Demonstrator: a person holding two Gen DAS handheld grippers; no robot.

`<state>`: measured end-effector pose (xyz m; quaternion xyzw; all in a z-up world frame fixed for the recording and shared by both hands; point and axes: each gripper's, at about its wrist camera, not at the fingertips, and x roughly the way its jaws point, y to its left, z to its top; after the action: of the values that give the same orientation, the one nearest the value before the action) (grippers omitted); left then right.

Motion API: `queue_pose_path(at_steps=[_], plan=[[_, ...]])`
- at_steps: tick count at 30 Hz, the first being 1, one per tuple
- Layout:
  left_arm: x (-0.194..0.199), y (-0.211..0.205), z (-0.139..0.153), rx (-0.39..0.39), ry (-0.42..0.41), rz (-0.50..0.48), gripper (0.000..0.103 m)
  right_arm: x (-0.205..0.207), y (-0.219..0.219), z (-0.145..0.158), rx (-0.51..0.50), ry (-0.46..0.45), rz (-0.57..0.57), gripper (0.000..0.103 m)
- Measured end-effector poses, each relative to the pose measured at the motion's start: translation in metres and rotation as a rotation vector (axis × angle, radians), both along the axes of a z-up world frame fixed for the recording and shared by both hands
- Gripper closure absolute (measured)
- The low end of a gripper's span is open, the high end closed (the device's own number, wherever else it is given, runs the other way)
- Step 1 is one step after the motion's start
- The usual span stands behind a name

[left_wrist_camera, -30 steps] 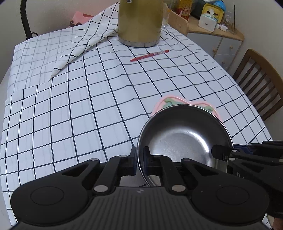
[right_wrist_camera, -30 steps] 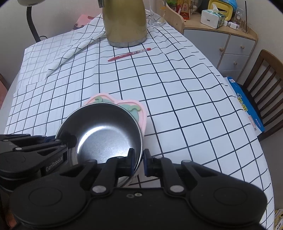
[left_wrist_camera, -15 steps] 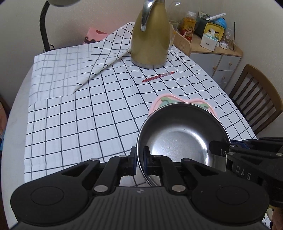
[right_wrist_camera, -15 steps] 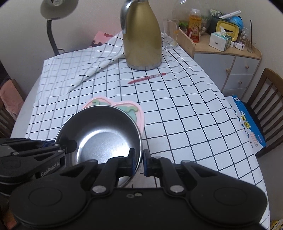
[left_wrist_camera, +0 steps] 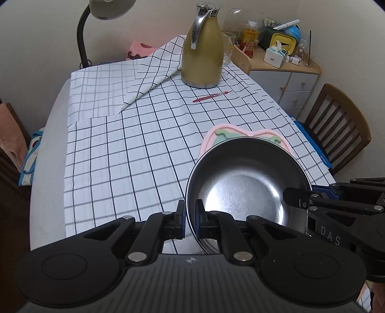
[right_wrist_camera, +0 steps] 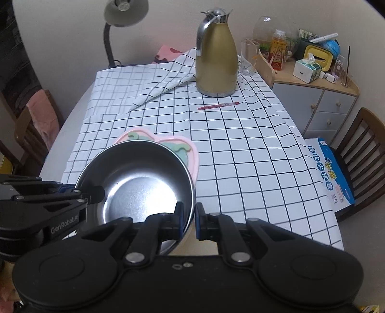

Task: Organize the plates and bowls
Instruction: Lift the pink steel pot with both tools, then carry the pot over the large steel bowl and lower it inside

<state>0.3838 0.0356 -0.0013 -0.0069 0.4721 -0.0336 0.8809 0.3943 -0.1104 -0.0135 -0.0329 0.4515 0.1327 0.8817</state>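
Note:
A stainless steel bowl (left_wrist_camera: 245, 192) (right_wrist_camera: 142, 187) hangs above the checked tablecloth (left_wrist_camera: 144, 149), held by both grippers. My left gripper (left_wrist_camera: 190, 211) is shut on the bowl's left rim, which stands edge-on between its blue pads. My right gripper (right_wrist_camera: 187, 214) is shut on the right rim. Each gripper also shows from the side in the other's view: the right gripper (left_wrist_camera: 298, 195) and the left gripper (right_wrist_camera: 93, 192). A pink plate with green shapes (left_wrist_camera: 216, 131) (right_wrist_camera: 190, 149) shows past the bowl's far rim, mostly hidden by the bowl. Whether it rests on the cloth I cannot tell.
A gold thermos jug (left_wrist_camera: 202, 57), a red pen (left_wrist_camera: 211, 96) and a drinking glass (right_wrist_camera: 249, 57) stand at the table's far end, by a folded-back cloth corner. A desk lamp (left_wrist_camera: 105, 9) is back left. A cluttered cabinet (right_wrist_camera: 320, 106), wooden chair (left_wrist_camera: 336, 130) and blue box (right_wrist_camera: 332, 173) are right.
Both grippers have risen and drawn back with the bowl, so the table looks smaller and the lamp and walls have come into view. The pink plate keeps its place at the bowl's far rim.

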Motion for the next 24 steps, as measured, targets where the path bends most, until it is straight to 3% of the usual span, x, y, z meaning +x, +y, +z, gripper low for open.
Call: queue_pose_path(at_steps=[10, 24], plan=[[-0.093, -0.006, 0.024, 0.0, 0.006, 0.05, 0.096, -0.083, -0.003, 0.026, -0.009, -0.028, 0.081, 0.093], [-0.195, -0.007, 0.005, -0.021, 0.098, 0.164, 0.096, -0.168, -0.003, 0.015, -0.02, 0.035, 0.218, 0.093]])
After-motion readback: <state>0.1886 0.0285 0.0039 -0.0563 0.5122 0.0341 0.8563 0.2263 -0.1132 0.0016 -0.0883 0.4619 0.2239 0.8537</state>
